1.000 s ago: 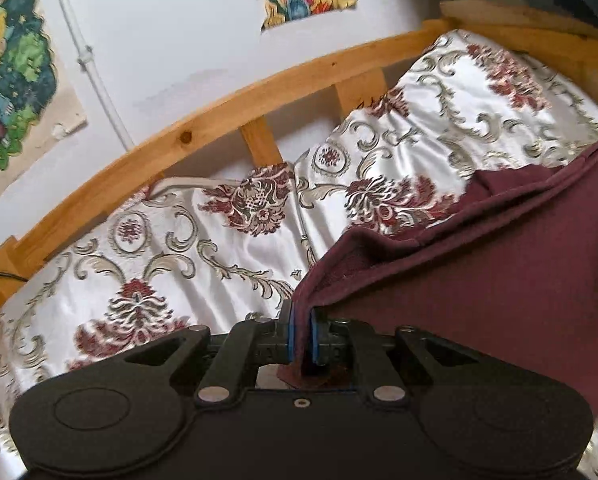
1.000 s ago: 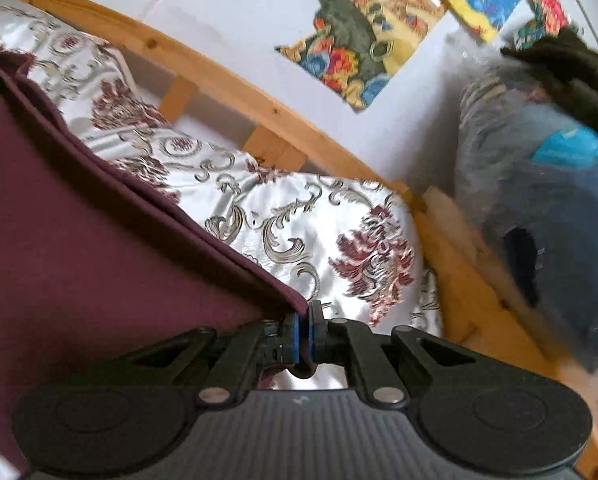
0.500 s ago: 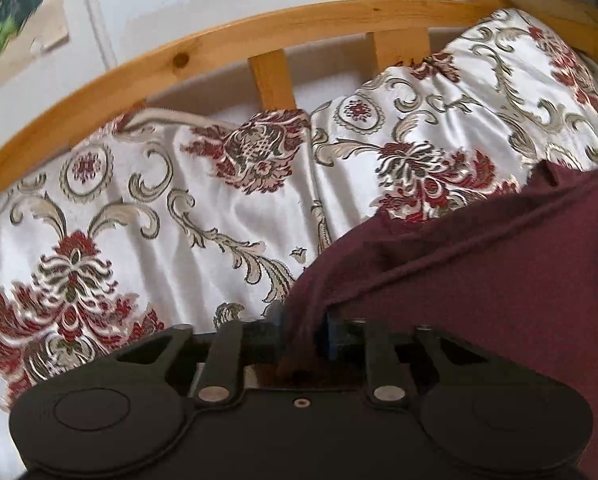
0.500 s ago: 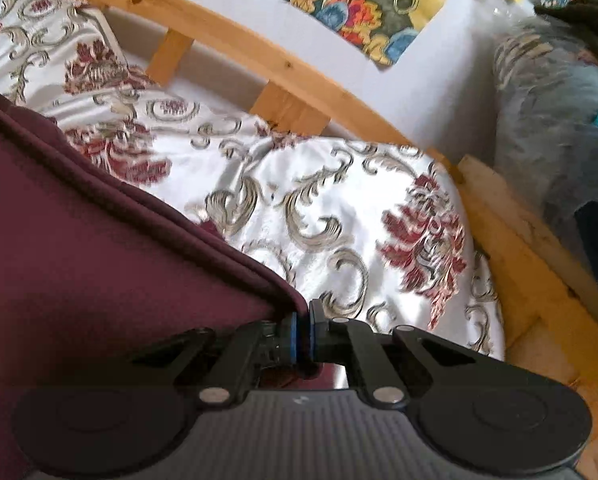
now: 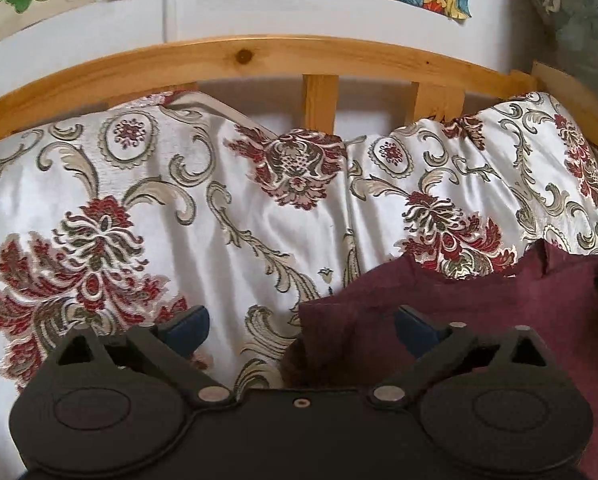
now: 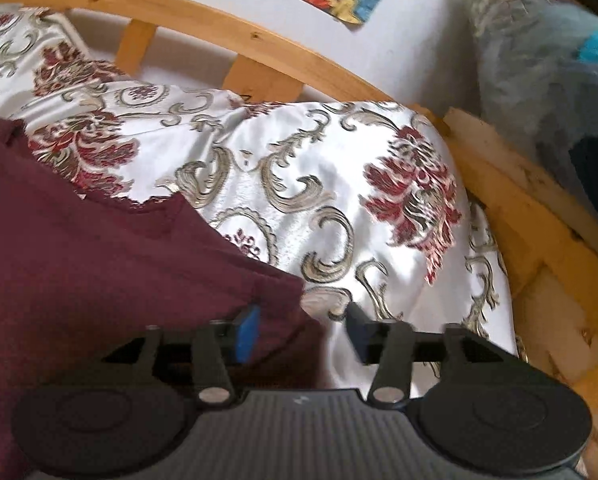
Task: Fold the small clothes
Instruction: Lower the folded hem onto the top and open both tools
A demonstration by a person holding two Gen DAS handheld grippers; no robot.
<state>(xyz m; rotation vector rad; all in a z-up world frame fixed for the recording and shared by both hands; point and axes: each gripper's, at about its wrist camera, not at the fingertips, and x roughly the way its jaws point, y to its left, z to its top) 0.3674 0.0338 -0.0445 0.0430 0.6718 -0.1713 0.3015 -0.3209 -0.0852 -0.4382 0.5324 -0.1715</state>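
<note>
Maroon knit garment [image 5: 479, 312] lies flat on patterned satin bedspread [image 5: 159, 208] between spread left gripper [image 5: 301, 330] and spread right gripper [image 6: 301, 330] pads.

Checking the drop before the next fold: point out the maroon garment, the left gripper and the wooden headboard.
maroon garment [image 5: 479, 312]: left wrist view, its flat upper layer.
left gripper [image 5: 299, 330]: left wrist view, midway between the spread blue fingertips.
wooden headboard [image 5: 243, 56]: left wrist view, the knot in its curved top rail.
</note>
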